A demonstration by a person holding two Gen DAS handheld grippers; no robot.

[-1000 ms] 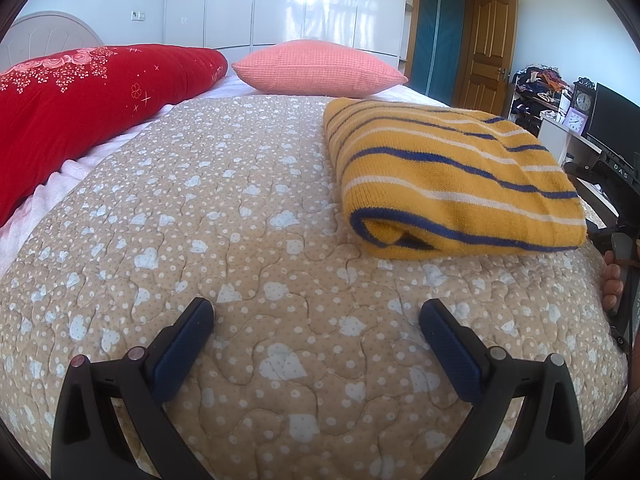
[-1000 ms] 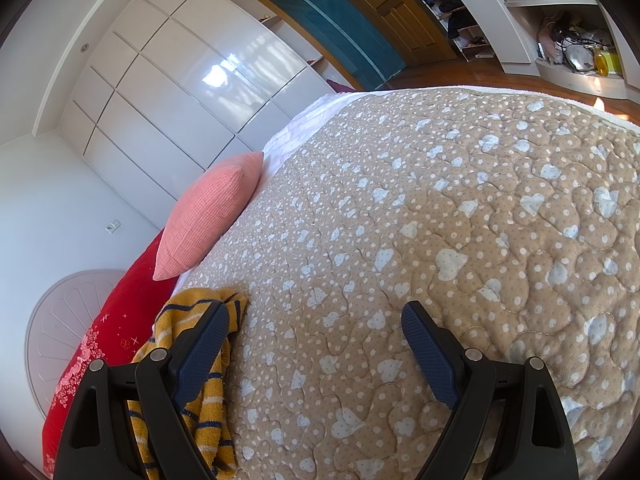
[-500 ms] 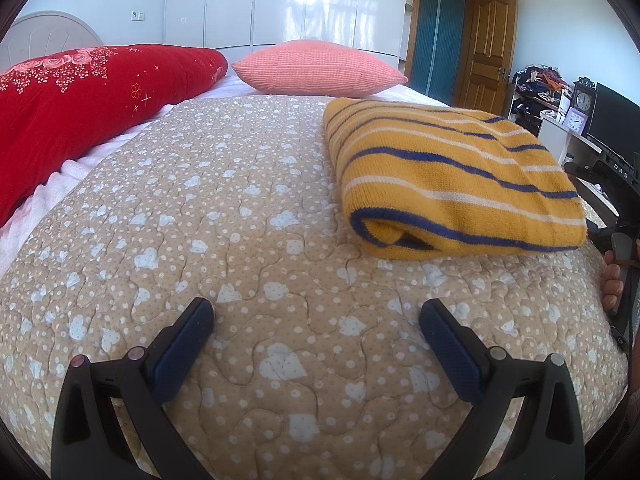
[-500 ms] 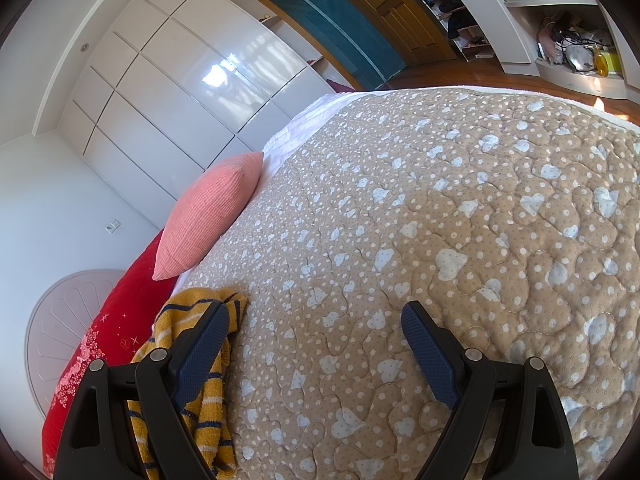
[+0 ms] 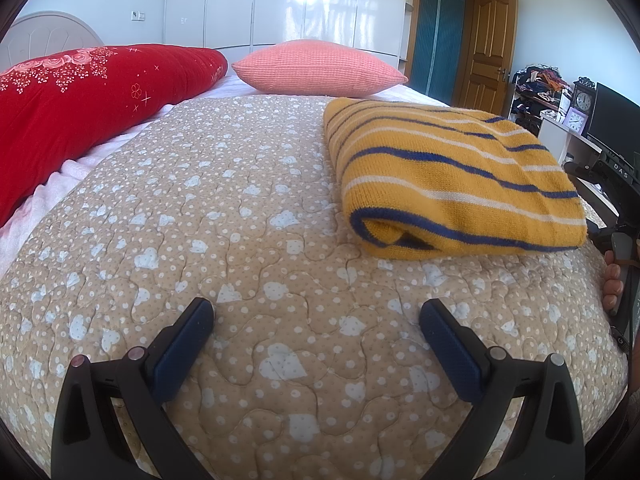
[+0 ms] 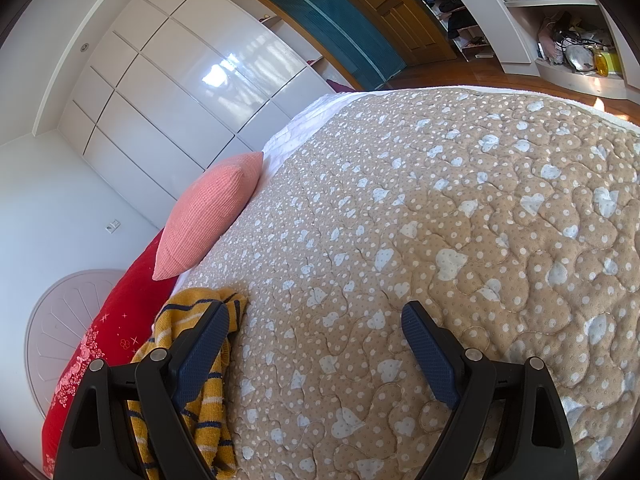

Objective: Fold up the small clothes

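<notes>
Nothing is shifting since the earlier frames; both grippers are staying put over the quilted bed [image 5: 248, 216]. The left gripper [image 5: 316, 340] and right gripper [image 6: 316, 340] are each spreading their two fingers wide, gripping nothing; one folded yellow striped sweater [image 5: 452, 176] is lying on the bed ahead-right of the left gripper, one red pillow [image 5: 92, 92] and one pink pillow [image 5: 320, 68] sitting beyond.

The right tool's [image 6: 316, 322] left finger hides part of the striped sweater [image 6: 200, 412], cut off by the frame's bottom edge.

Ahead of me: glossy white wardrobe [image 5: 280, 4] catching window glare.
Doorway: wooden door [image 5: 490, 48], open.
Under me: bed [image 5: 240, 184], heart-print quilt.
Floor: sunlit wood [image 6: 480, 78].
</notes>
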